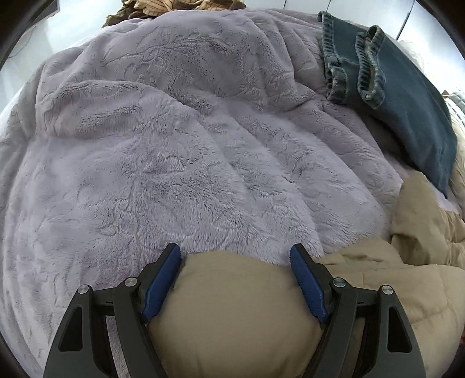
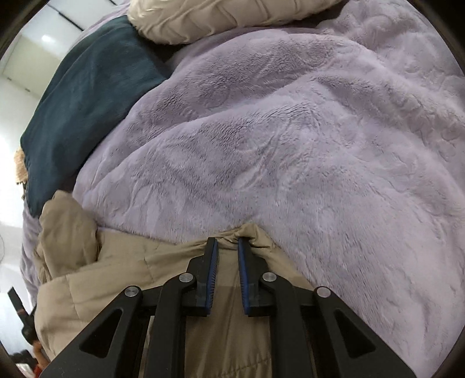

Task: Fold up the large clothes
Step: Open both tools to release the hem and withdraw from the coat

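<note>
Showing denim cuffs (image 1: pixel 370 67), left view only

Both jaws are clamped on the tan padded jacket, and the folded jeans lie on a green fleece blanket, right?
Not quite: the fleece blanket is lilac, not green, as the left wrist view shows. The rest stands: left gripper and right gripper hold the tan jacket, with the jeans on the blanket.

From where I sit, the tan padded jacket (image 1: pixel 232 314) runs off the bottom edge of both wrist views, so I can't see its full outline or how it is folded. The dark teal garment (image 2: pixel 84 96) is cut by the left rim, its lower part hidden under the lilac fleece blanket (image 2: pixel 290 145). The patterned cloth (image 1: pixel 174 7) at top is clipped beyond telling.
</note>
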`<state>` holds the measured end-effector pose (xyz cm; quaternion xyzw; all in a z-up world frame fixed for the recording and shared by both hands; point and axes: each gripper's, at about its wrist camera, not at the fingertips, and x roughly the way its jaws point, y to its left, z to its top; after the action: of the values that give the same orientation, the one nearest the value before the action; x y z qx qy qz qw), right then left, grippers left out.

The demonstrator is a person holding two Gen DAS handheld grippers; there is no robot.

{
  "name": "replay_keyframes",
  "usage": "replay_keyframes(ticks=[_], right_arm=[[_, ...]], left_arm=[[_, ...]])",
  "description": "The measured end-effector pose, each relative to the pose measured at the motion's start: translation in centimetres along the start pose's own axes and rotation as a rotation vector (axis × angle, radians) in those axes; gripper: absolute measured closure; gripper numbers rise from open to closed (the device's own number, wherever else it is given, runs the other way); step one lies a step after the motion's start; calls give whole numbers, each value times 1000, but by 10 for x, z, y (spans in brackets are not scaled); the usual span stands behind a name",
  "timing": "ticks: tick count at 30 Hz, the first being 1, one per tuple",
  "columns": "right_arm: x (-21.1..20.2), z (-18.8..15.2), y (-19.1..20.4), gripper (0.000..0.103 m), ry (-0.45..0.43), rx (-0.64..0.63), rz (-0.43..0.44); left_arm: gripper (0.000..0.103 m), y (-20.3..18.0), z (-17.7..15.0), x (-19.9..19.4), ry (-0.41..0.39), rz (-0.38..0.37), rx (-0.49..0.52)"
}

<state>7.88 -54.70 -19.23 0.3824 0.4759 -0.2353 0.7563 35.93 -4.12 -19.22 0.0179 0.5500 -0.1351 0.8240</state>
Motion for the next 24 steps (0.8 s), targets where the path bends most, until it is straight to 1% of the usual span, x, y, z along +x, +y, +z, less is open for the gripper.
replay_keyframes(ticks=[2,3,5,8,12,14,17,19,20,22,24], right_arm=[[-4,2,1,88,-4,0,-1],[-5,5,2,85,-8,1,4],[-19,4,2,84,-34,13,19],[-39,-3,0,79,-52,28,45],[-70,-24,-4,75,-79,32,63],[-86,-40,-5,75,-82,12,64],[-100,-63,7,69,-82,-7,65],[-110,-79,5,67,-83,5,76],[-115,-88,3,66,-80,17,91],[-122,-106,0,60,-65,39,122],[-127,-119,-4,53,-51,53,152]], left_arm=[[24,-2,0,-5,-4,20,11],[24,-2,0,-11,-11,31,15],[24,-2,0,-26,-27,54,17],[24,3,-10,-59,-58,59,24],[24,6,-33,-98,-73,68,45],[24,7,-51,-117,-70,75,51],[24,14,-73,-140,-64,58,39],[24,17,-90,-151,-52,50,26],[24,16,-92,-150,-46,42,21],[24,17,-110,-158,-25,28,17],[24,13,-128,-164,-4,21,37]])
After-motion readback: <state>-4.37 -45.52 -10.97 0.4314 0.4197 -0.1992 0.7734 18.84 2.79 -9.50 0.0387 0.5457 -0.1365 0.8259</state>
